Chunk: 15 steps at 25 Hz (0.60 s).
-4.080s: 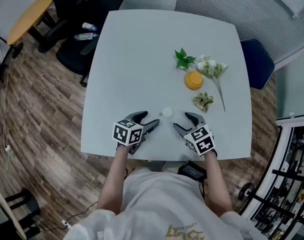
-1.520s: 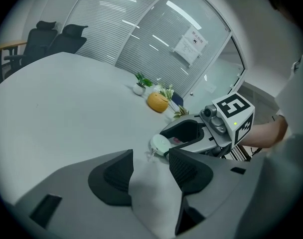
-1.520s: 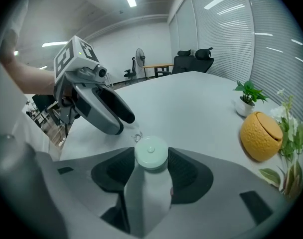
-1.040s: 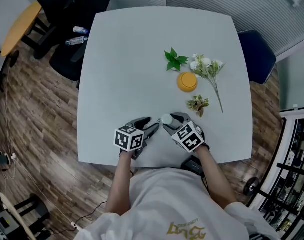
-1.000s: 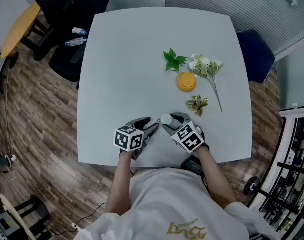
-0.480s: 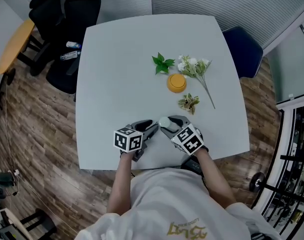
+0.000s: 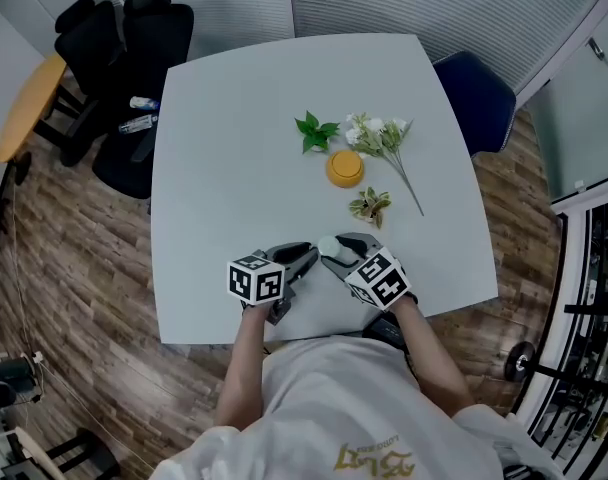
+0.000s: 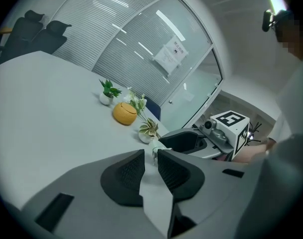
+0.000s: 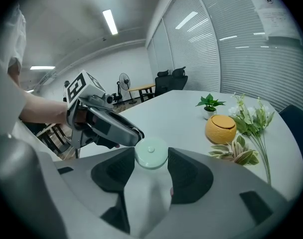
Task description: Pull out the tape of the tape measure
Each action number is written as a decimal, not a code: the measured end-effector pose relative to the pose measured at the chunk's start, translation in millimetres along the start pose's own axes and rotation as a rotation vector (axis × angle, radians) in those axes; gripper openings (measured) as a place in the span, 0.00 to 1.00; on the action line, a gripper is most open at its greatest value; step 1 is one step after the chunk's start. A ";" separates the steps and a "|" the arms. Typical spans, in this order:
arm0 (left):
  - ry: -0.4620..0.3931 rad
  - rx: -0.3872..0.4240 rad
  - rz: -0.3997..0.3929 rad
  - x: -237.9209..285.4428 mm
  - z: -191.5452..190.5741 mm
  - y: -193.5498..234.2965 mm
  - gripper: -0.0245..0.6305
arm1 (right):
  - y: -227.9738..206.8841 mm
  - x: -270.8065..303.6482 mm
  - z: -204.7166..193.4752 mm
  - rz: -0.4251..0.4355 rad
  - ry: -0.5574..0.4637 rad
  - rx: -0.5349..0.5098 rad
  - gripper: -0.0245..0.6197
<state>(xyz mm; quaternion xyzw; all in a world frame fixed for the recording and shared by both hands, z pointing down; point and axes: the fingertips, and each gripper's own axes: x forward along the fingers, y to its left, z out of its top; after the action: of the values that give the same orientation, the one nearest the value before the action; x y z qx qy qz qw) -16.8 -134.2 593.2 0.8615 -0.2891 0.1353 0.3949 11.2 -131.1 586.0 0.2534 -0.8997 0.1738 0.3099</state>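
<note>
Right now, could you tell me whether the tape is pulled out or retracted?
Retracted: no tape runs from the tape measure to the left gripper, whose jaws have just been closing around its tab.

The pale mint-green round tape measure (image 9: pixel 150 153) is showing against dark grey ribbed jaws, and the grey left gripper (image 7: pixel 306 257) and grey right gripper (image 7: pixel 336 252) are each wearing a white cube with black square markers. The pale grey desk (image 7: pixel 234 168) is setting off a round orange pot (image 7: pixel 345 168), a bright green leafy sprig (image 7: pixel 312 131), white flowers on green stems (image 7: pixel 376 136) and a cream-and-green striped leaf cluster (image 7: pixel 369 206). Brown wood-plank floor (image 7: pixel 64 228) is showing around it.
</note>
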 end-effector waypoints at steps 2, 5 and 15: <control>-0.008 -0.004 -0.021 0.1 0.8 -4.7 0.13 | 0.3 -1.8 1.0 0.002 -0.008 0.006 0.39; -0.022 -0.019 -0.041 0.1 1.3 -8.8 0.09 | 0.5 -3.6 1.2 0.002 -0.015 0.014 0.39; -0.038 -0.055 -0.069 -5.5 0.7 -16.1 0.07 | 6.0 -11.3 1.8 0.007 -0.041 0.055 0.39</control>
<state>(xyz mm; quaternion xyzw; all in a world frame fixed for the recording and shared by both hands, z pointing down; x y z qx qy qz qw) -11.4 -124.2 580.5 0.8623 -0.2701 0.0971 0.4172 14.6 -123.2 576.4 0.2622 -0.9017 0.1943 0.2835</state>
